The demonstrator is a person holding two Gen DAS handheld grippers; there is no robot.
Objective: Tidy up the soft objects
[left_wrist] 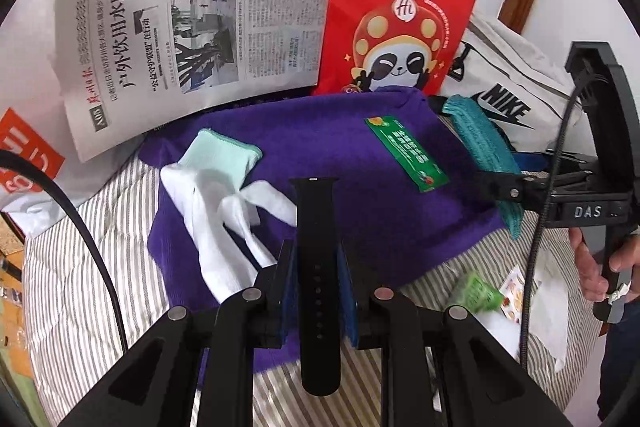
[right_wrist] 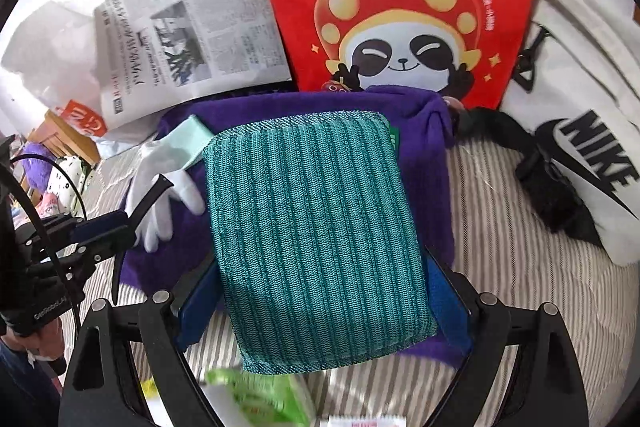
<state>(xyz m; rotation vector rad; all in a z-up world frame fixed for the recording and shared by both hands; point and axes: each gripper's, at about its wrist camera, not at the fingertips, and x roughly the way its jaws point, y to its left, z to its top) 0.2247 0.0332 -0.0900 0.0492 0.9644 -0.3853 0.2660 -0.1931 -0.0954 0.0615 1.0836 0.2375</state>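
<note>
Two claws, each loaded. Left wrist view: left claw (left_wrist: 314,291) clamped on a black perforated rubber watch strap (left_wrist: 316,259), long axis running straight ahead over the purple fleece cloth (left_wrist: 344,155). Right wrist view: right claw (right_wrist: 324,291) spread wide, gripping a teal ribbed knitted pad (right_wrist: 312,227) above that cloth.
</note>
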